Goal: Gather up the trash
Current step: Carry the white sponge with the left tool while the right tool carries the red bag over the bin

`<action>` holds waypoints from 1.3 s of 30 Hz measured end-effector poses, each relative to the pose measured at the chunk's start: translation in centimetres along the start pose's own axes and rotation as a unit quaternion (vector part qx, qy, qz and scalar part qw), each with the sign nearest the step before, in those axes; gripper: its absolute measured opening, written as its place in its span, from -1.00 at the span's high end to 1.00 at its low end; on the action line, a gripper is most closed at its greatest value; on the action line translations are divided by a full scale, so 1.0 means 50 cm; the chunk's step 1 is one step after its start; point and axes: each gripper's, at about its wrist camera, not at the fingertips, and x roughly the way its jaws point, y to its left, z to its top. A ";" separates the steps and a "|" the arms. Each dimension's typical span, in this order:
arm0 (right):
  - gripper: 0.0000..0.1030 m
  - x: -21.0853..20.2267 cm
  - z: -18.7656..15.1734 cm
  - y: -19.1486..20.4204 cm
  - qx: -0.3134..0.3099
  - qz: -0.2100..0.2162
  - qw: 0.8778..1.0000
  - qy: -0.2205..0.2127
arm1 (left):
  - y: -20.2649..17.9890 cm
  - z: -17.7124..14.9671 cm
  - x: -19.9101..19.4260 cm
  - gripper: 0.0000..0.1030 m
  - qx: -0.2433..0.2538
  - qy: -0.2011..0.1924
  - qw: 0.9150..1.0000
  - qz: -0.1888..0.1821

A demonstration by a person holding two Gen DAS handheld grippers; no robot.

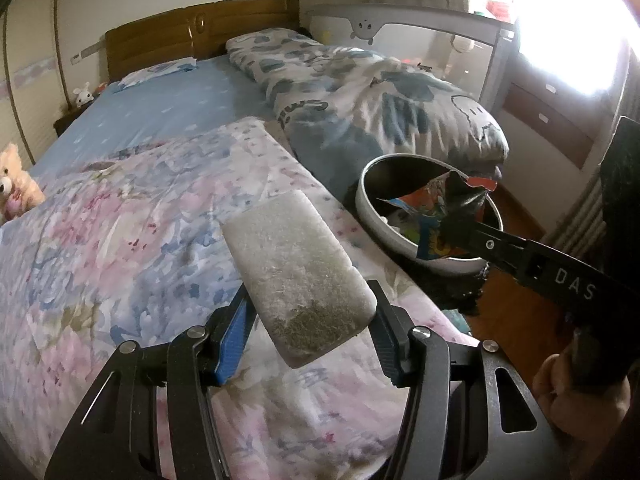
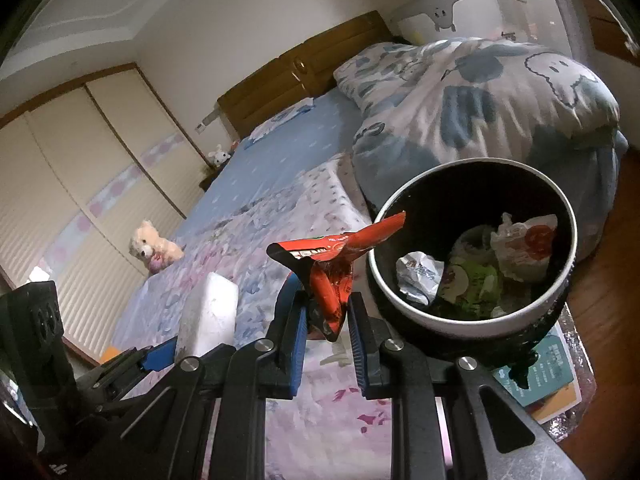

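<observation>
Clamped between the pads of my left gripper (image 1: pixel 312 320) is a white foam block (image 1: pixel 298 276), gripped across its near end; its long axis runs away from me and up to the left, over the floral quilt (image 1: pixel 120 240). My right gripper (image 2: pixel 328 320) is clenched on a red wrapper (image 2: pixel 332 276), which stands up out of the jaws, its crumpled top flaring right toward the bin (image 2: pixel 472 320). From the left view that wrapper (image 1: pixel 444 216) hangs over the bin's (image 1: pixel 372 208) rim, while from the right view it sits just left of the rim, so I cannot tell whether it is truly above the opening. Inside the bin lie a crumpled foil scrap (image 2: pixel 418 276), a green wrapper (image 2: pixel 476 280) and a white bag (image 2: pixel 524 244). The bin stands on the floor by the bed's corner, beside a bunched grey-blue duvet (image 2: pixel 480 112). A teddy bear (image 2: pixel 154 248) sits well apart on the bed.
</observation>
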 end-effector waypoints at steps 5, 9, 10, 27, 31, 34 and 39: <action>0.61 -0.008 0.005 -0.014 0.005 -0.004 1.000 -0.005 | -0.015 0.008 0.002 -0.04 0.008 -0.002 1.000 -0.004; 0.61 -0.013 0.009 -0.024 0.008 -0.008 1.000 -0.008 | -0.029 0.017 0.006 -0.04 0.015 -0.004 1.000 -0.009; 0.61 -0.014 0.011 -0.026 0.009 -0.008 1.000 -0.009 | -0.032 0.019 0.007 -0.04 0.016 -0.004 1.000 -0.009; 0.61 -0.042 0.036 -0.085 0.032 -0.029 0.999 -0.027 | -0.087 0.046 0.040 -0.04 0.039 0.000 0.999 -0.027; 0.61 -0.044 0.041 -0.099 0.036 -0.032 0.998 -0.028 | -0.098 0.055 0.045 -0.04 0.043 0.000 0.999 -0.030; 0.61 -0.046 0.043 -0.109 0.039 -0.034 0.998 -0.029 | -0.108 0.062 0.051 -0.04 0.047 0.000 0.998 -0.034; 0.61 -0.050 0.049 -0.127 0.044 -0.040 0.998 -0.031 | -0.126 0.072 0.059 -0.04 0.054 -0.001 0.998 -0.038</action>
